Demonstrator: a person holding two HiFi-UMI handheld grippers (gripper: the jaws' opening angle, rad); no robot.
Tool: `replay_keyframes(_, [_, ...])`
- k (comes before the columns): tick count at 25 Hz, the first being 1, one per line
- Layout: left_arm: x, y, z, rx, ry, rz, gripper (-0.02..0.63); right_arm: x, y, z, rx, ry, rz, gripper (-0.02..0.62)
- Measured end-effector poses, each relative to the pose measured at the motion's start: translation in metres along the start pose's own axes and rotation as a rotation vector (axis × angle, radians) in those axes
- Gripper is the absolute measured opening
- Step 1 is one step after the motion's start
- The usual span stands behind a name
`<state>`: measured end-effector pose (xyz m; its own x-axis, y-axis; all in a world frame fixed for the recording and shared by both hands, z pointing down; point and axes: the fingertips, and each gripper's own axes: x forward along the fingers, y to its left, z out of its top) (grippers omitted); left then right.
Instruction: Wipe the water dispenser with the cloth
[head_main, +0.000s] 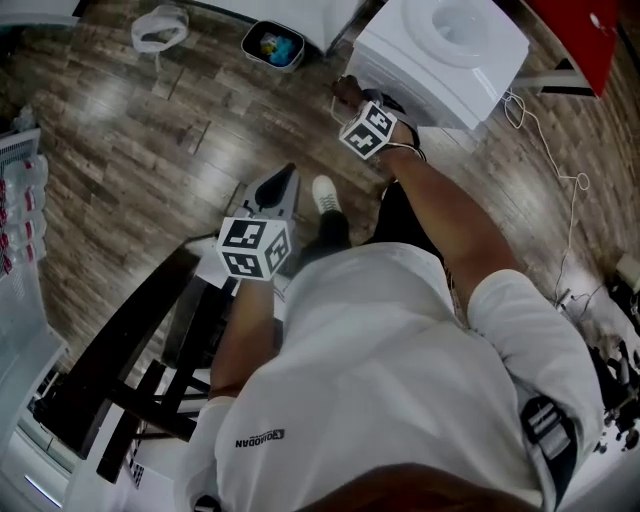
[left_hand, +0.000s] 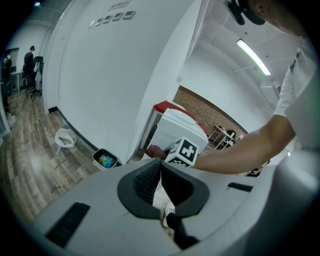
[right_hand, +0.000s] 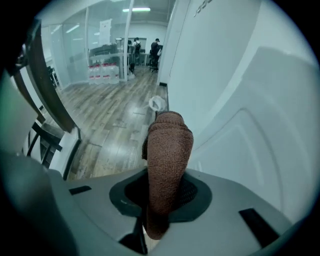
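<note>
Right gripper (right_hand: 167, 192): I read its jaws as clamped on the brown cloth (right_hand: 167, 145). The cloth stands up out of them in a folded roll and hangs a little way below them.
Cloth position: it is up by the white side panel of the water dispenser (head_main: 440, 60), low on the side facing the person. I cannot tell whether the fabric actually presses on the panel.
Right arm: stretched forward from the person's body toward the dispenser.
Left gripper (left_hand: 160, 167): I see its jaws together with nothing between them. It is held in front of the person, well apart from the dispenser.
Water dispenser: a white cabinet standing on the wood floor (head_main: 150, 140) at the foot of the white wall.
Bin (head_main: 272, 45): a small dark one with blue contents, on the floor at the wall's foot, left of the dispenser.
Shoe (head_main: 325, 193): the person's white shoe is on the floor just beside the left gripper's tips in the head view.
</note>
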<state>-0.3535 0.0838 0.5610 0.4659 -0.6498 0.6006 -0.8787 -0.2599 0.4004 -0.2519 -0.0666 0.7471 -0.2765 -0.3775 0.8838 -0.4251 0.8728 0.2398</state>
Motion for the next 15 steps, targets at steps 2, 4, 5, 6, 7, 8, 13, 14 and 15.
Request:
replay_keyframes(2, [0.002, -0.001, 0.004, 0.008, -0.002, -0.006, 0.002, -0.034, 0.004, 0.007, 0.028, -0.069, 0.01, 0.064])
replay_keyframes(4, [0.005, -0.001, 0.006, 0.01, -0.001, -0.01, 0.001, -0.07, 0.009, 0.015, 0.059, -0.147, 0.03, 0.064])
replay_keyframes(5, [0.006, -0.002, 0.008, 0.005, -0.001, -0.014, 0.002, -0.088, 0.011, 0.02, 0.069, -0.185, 0.04, 0.064])
replay_keyframes(6, [0.008, -0.003, 0.01, -0.003, -0.003, -0.022, 0.002, -0.105, 0.012, 0.023, 0.076, -0.219, 0.046, 0.065])
replay_keyframes(7, [0.009, -0.006, 0.012, -0.008, -0.005, -0.036, 0.002, -0.123, 0.012, 0.024, 0.077, -0.245, 0.044, 0.064])
replay_keyframes(8, [0.011, -0.011, 0.015, -0.008, -0.007, -0.054, 0.001, -0.139, 0.01, 0.024, 0.072, -0.26, 0.032, 0.064])
replay_keyframes(13, [0.018, -0.038, 0.022, 0.073, -0.003, -0.154, 0.001, -0.196, -0.012, 0.0, 0.003, -0.221, -0.108, 0.064])
replay_keyframes(14, [0.02, -0.043, 0.023, 0.088, -0.001, -0.17, 0.0, -0.203, -0.019, -0.006, -0.006, -0.204, -0.139, 0.064])
replay_keyframes(15, [0.021, -0.048, 0.024, 0.1, -0.002, -0.185, 0.0, -0.209, -0.026, -0.013, -0.01, -0.188, -0.17, 0.064])
